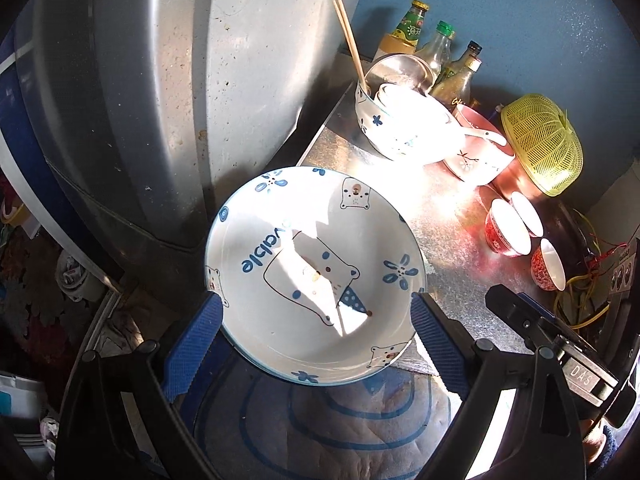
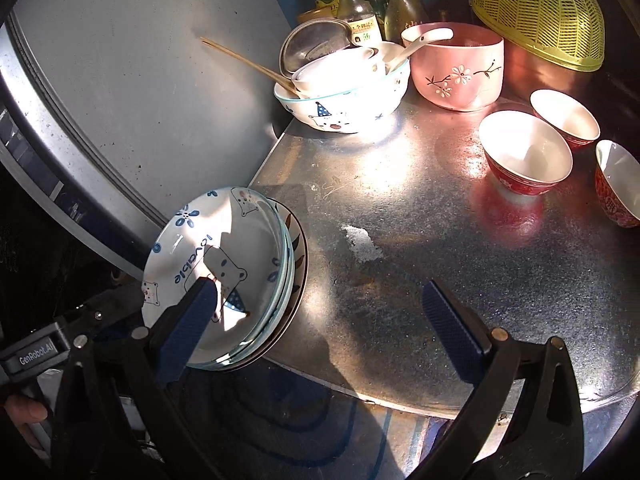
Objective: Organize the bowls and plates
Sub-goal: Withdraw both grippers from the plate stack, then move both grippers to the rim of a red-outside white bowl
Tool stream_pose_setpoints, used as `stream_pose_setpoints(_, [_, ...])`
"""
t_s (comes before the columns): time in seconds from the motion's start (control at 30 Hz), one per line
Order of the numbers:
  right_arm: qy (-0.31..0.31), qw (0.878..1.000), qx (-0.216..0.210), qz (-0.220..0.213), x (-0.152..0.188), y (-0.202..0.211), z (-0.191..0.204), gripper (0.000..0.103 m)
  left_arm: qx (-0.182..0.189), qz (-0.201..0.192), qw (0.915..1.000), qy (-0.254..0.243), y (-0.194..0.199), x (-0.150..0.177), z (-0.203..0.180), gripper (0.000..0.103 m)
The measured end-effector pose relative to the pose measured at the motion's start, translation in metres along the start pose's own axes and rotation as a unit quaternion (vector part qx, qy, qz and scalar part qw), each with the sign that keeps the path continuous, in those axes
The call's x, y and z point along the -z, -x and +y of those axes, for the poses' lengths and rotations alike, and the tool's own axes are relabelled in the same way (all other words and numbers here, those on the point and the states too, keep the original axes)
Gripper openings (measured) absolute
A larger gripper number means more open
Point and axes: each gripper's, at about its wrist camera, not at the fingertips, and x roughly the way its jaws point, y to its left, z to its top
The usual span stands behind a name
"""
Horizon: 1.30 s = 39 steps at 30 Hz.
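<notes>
A stack of plates, topped by a white plate with a bear print [image 1: 316, 276], juts over the near left corner of the metal table [image 1: 452, 248]. My left gripper [image 1: 316, 300] is wide open, its blue pads level with the plate's two sides; whether they touch it I cannot tell. In the right wrist view the stack [image 2: 224, 272] is at the left. My right gripper [image 2: 324, 300] is open and empty over the table [image 2: 440, 248], its left finger in front of the top plate.
At the back stand a white bear bowl holding smaller bowls and chopsticks [image 2: 344, 96], a pink bowl with a spoon [image 2: 460, 68], glass bottles [image 2: 360, 4] and a yellow mesh cover [image 2: 540, 12]. Three red bowls [image 2: 524, 156] sit at the right. A grey appliance [image 1: 140, 100] stands left.
</notes>
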Motion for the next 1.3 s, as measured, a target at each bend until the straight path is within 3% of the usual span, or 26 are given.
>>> stream_pose_setpoints(0.6, [-0.067,0.996,0.053,-0.038,0.035,0.067,-0.069,0.103,0.045,0.019,0.9959,-0.076,0.000,0.026,-0.089,0.096])
stream_pose_setpoints(1.3, [-0.104,0.990,0.068,-0.060,0.059,0.109,-0.112,0.103,0.057,0.031,0.9910,-0.117,0.005,0.051,-0.143,0.096])
